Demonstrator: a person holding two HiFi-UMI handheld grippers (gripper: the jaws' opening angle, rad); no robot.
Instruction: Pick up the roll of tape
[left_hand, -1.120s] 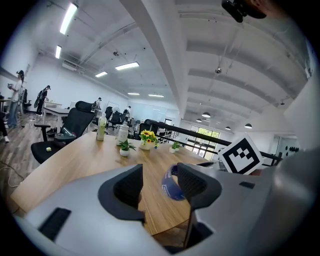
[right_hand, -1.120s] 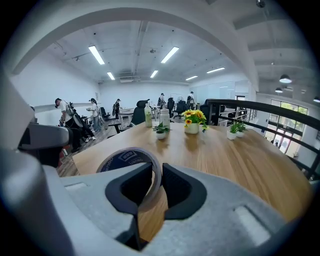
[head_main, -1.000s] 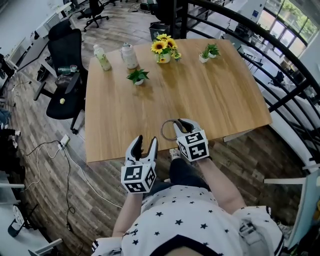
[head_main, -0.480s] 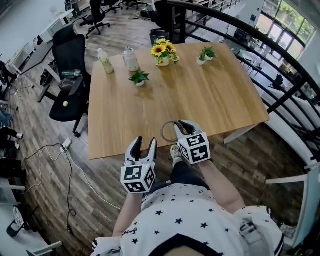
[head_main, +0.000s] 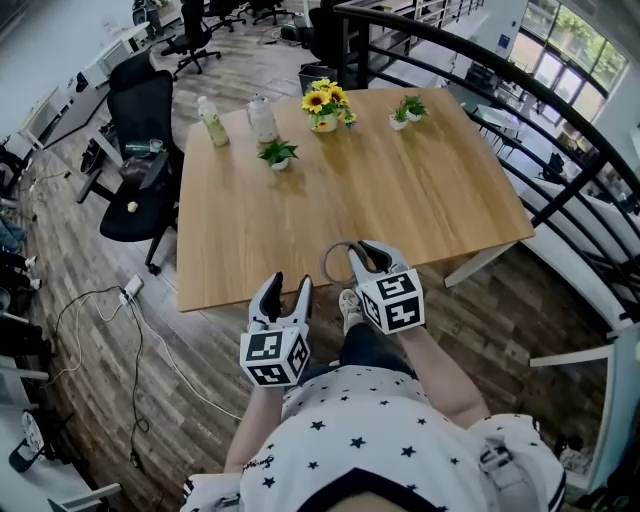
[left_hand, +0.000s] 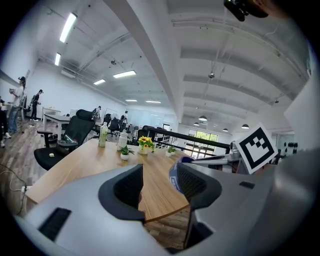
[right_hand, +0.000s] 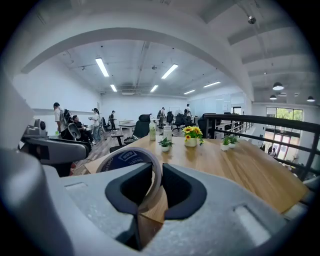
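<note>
One roll of tape (right_hand: 126, 159) is in the scene: a thin ring with a tan outer wrap and a dark blue inner face carrying white print that is too small to read. It stands on edge. The right gripper (head_main: 362, 256) has its jaws closed partway on the ring's wall, one pad inside the ring and one outside. The roll sits over the table's (head_main: 420, 200) near edge, about mid-width. The left gripper (head_main: 291, 285) is just off that same near edge, on the person's side. Its jaws are apart, and only the tabletop shows in the gap.

The table is light wood with visible grain, roughly square. Along its far side:
- A pot of sunflowers (head_main: 325, 103) sits about centre.
- A small green plant (head_main: 405, 112) sits to the right of the sunflowers.
- A white jar (head_main: 262, 118) and a pale bottle (head_main: 211, 120) sit toward the far left corner.
- Another small potted plant (head_main: 277, 155) sits a little nearer than the jar.

A black office chair (head_main: 140, 150) is at the table's left side, and a dark metal railing (head_main: 540, 130) curves past its right side. Grey-brown plank floor (head_main: 90, 400) runs all round the table, with cables (head_main: 130, 340) trailing off its near left corner. More desks and chairs stand beyond the table's far side, under strip ceiling lights. The person's white shirt with dark stars (head_main: 380, 440) shows below the near edge.
</note>
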